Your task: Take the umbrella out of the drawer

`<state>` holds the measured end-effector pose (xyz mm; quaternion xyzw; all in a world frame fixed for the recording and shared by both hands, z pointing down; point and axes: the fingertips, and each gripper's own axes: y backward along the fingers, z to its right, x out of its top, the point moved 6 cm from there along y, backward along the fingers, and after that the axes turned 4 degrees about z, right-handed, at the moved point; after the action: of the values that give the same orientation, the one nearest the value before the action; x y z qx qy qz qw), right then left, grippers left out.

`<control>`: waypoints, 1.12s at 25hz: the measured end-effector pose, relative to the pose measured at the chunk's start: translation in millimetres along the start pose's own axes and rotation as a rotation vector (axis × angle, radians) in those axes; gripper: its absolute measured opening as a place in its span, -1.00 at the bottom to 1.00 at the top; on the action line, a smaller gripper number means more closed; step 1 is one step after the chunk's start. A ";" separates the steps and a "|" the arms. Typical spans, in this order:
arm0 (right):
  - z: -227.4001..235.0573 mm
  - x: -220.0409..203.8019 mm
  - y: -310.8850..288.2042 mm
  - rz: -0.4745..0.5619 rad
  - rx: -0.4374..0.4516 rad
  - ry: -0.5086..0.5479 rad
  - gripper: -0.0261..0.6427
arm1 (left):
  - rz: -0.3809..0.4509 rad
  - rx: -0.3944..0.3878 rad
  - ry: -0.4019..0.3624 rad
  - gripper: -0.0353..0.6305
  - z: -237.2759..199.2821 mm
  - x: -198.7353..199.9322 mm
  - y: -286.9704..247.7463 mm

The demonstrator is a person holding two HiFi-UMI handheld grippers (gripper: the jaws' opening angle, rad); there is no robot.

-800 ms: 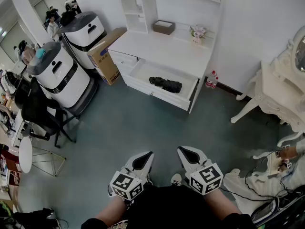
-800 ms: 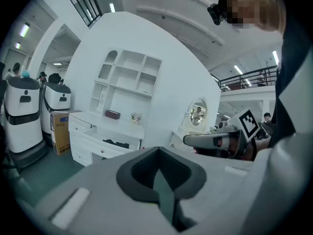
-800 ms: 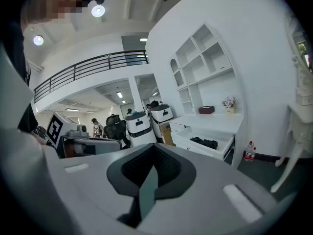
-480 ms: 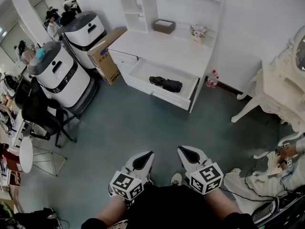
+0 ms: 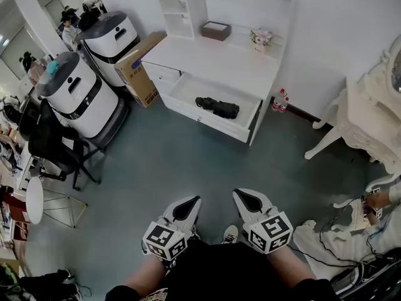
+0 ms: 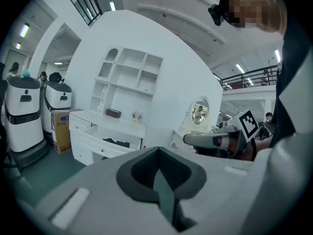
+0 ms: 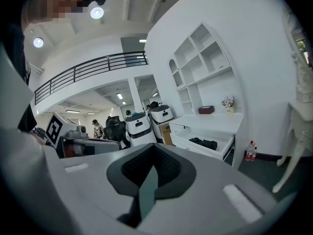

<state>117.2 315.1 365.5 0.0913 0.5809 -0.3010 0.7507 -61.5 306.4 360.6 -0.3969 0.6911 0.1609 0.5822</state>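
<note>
Black folded umbrella (image 5: 217, 108) lying in open white drawer (image 5: 213, 126)

Reads as matt black cloth on umbrella (image 5: 217, 108), creased. Smooth white paint with slight sheen on drawer (image 5: 188, 93) and desk top (image 5: 213, 58). Plain brown cardboard on box (image 5: 139, 68). Matt white plastic on left gripper (image 5: 190, 201) and right gripper (image 5: 240, 194), with dark, finely ribbed pads (image 7: 146, 168). Smooth matt grey-green on floor (image 5: 169, 162).

Umbrella (image 5: 217, 108) too small for detail; dressing table (image 5: 369, 127) cut off at rt edge.
</note>
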 end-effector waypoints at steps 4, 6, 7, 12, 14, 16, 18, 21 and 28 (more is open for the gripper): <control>2.8 5.0 -2.8 0.007 0.018 0.005 -0.84 | 0.015 0.020 -0.002 -0.89 0.9 1.9 -2.8; 3.8 6.8 -3.5 0.009 0.024 0.009 -0.84 | 0.022 0.028 -0.008 -0.89 1.5 3.1 -3.2; 4.5 7.2 -4.1 0.009 0.025 0.010 -0.84 | 0.025 0.031 -0.011 -0.89 1.1 3.6 -3.3; 3.8 7.9 -13.8 0.014 0.008 0.008 -0.84 | 0.026 0.027 -0.015 -0.89 -12.8 4.1 -4.0; 1.1 8.7 -22.7 0.013 -0.003 0.008 -0.84 | 0.023 0.014 -0.018 -0.89 -24.1 6.3 -5.1; -1.4 10.8 -33.6 0.013 -0.020 0.006 -0.84 | 0.020 -0.002 -0.021 -0.89 -37.4 10.4 -6.7; -4.1 13.4 -46.0 0.016 -0.041 0.004 -0.84 | 0.018 -0.017 -0.020 -0.89 -52.6 15.2 -7.9; -9.2 18.8 -66.6 0.024 -0.076 -0.001 -0.84 | 0.012 -0.044 -0.020 -0.89 -78.2 24.3 -9.3; -17.3 31.5 -122.0 0.042 -0.149 -0.004 -0.84 | 0.001 -0.109 -0.041 -0.89 -142.0 46.4 -18.4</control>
<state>39.5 214.8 356.9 0.0469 0.5980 -0.2415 0.7628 -144.4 180.9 360.1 -0.4243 0.6695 0.2066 0.5736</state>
